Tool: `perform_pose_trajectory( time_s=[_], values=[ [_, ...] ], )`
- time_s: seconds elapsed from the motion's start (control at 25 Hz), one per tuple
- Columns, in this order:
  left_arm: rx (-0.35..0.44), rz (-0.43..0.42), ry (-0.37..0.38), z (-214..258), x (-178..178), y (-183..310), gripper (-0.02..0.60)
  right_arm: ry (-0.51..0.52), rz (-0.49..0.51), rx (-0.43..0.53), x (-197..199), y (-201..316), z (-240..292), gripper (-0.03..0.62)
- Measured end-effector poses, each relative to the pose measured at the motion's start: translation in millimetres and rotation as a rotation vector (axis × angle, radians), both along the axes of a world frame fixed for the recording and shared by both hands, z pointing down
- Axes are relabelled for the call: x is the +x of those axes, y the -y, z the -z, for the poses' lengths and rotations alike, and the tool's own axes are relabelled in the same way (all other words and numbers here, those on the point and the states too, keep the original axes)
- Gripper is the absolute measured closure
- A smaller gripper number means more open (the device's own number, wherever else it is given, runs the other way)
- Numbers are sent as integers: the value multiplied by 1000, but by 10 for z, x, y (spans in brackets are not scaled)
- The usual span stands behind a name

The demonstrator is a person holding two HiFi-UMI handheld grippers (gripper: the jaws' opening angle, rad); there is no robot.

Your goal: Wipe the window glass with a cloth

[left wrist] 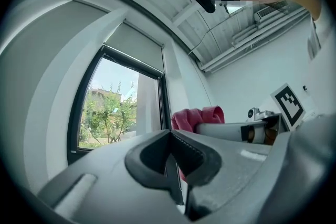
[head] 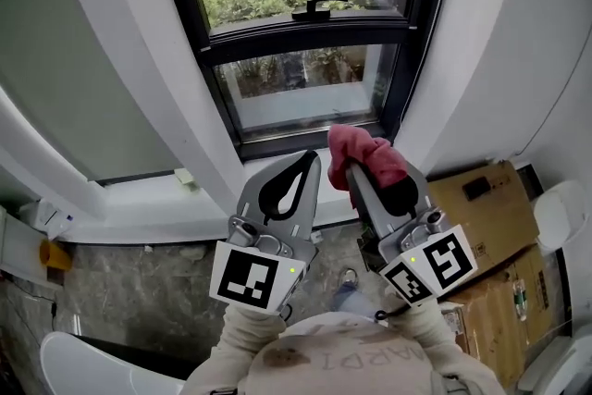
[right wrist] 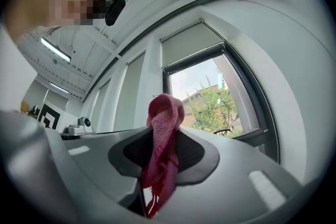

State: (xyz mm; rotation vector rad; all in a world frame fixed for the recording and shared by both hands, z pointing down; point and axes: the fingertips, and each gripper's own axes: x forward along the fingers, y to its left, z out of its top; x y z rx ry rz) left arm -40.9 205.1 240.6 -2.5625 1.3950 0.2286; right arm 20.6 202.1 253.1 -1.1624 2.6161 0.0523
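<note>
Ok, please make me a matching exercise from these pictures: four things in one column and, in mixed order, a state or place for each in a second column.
Things:
1. left gripper
2. right gripper
3. window handle
4. cardboard box

States or places:
a. brown, low at the person's right side
b. shut on the pink cloth
c. black, on the dark frame between the two panes
d. jaws together, nothing between them

Pairs: 1-d, 2-b, 3-c, 4-a.
</note>
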Motion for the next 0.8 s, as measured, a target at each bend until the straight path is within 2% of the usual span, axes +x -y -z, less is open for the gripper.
perform_pose_trajectory(
  time_s=[0.28, 0.48, 0.8],
  values=[
    [23, 47, -2, 209, 402, 768, 580, -7, 53, 41, 372, 771, 211, 467],
    [47, 59, 7, 271, 666, 1138, 580, -1, 71, 48, 629, 1164, 224, 467],
    [-4, 112, 31, 102, 556, 1582, 580, 20, 103, 14, 549, 1624, 64, 467]
  ],
)
